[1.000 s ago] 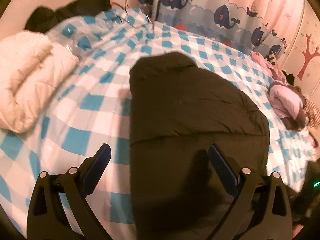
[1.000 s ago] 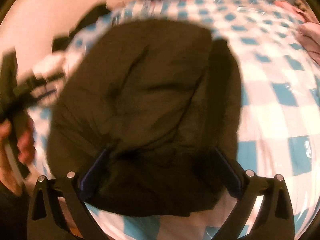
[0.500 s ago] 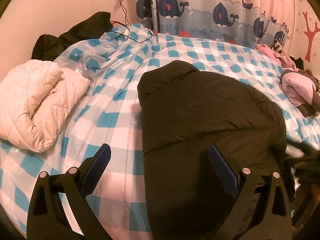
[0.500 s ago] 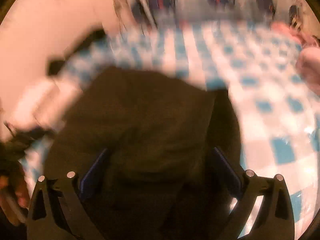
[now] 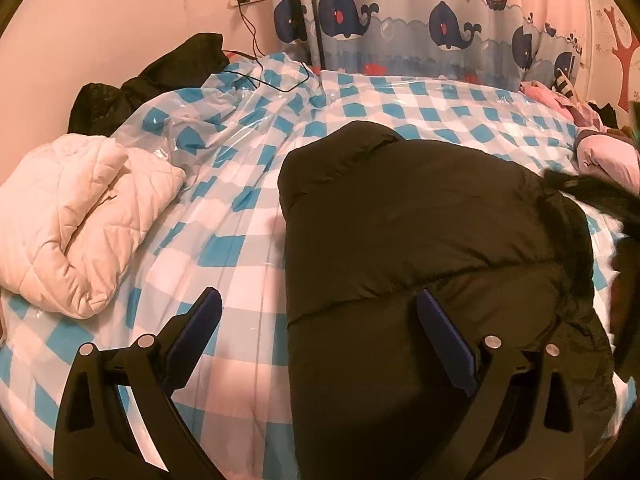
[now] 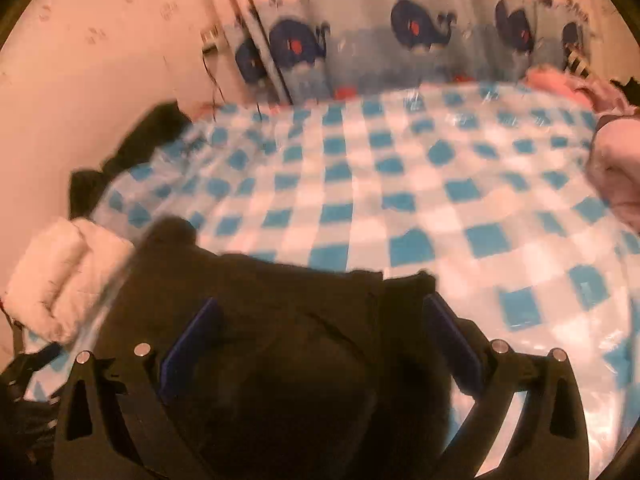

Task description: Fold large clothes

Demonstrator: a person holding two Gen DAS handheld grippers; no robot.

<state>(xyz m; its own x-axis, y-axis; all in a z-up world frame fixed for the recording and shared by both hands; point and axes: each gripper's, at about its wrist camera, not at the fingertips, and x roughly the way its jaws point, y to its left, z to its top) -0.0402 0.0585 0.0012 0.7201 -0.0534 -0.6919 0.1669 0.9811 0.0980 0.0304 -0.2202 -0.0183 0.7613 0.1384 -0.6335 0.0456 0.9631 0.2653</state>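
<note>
A black puffy jacket [image 5: 420,248] lies folded into a thick block on the blue-and-white checked bed cover [image 5: 248,216]. My left gripper [image 5: 320,320] is open above the jacket's near left edge, one finger over the cover and the other over the black fabric. In the blurred right wrist view the jacket [image 6: 280,320] fills the lower part. My right gripper [image 6: 320,332] is open wide over it, with nothing pinched. A dark blurred shape [image 5: 592,196] crosses the jacket's right side; I cannot tell what it is.
A folded white quilted jacket [image 5: 80,220] lies at the bed's left side, also the white jacket [image 6: 60,280]. A black garment [image 5: 160,76] is heaped at the back left by the wall. Pink clothes [image 5: 608,156] sit at the right. A whale-print curtain [image 5: 440,28] hangs behind.
Both views have drawn back and tilted up, so the jacket sits lower in the frames and more bed and curtain show. Both grippers stayed open.
</note>
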